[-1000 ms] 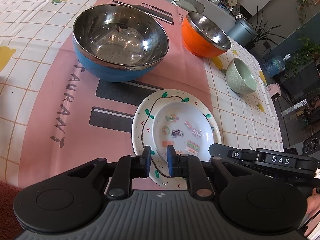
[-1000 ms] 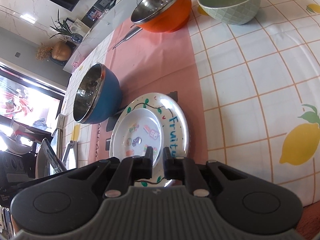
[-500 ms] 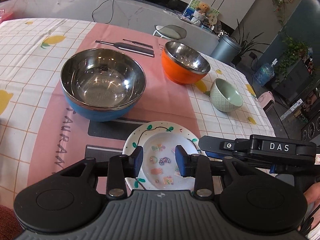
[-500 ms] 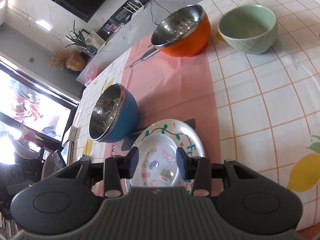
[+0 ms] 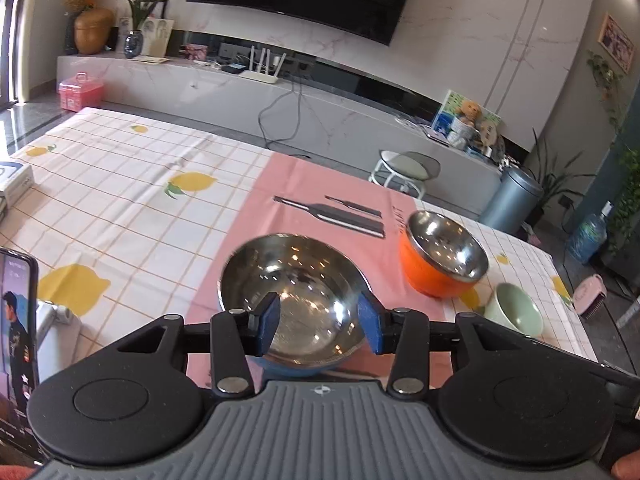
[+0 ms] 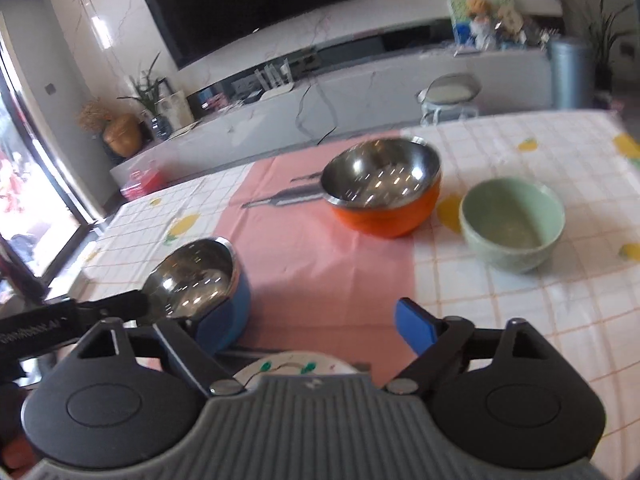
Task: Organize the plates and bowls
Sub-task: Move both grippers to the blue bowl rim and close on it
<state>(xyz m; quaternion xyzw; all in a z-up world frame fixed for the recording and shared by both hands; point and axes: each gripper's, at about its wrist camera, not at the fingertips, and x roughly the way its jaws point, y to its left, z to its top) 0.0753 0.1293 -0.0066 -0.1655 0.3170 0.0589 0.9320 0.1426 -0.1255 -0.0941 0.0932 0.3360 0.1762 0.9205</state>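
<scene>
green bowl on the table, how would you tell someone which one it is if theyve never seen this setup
Start at the pink runner down the middle of the lemon-print tablecloth. Just off its edge, beside the orange bowl, sits the green bowl on the checked cloth. It is the smallest bowl, pale matte green inside and out, while the orange and blue bowl have shiny steel insides.

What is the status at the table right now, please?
Both hand-held grippers, left and right, open and empty. Plates stacked, blue bowl, orange bowl, green bowl still separate. Nothing in the way.
</scene>
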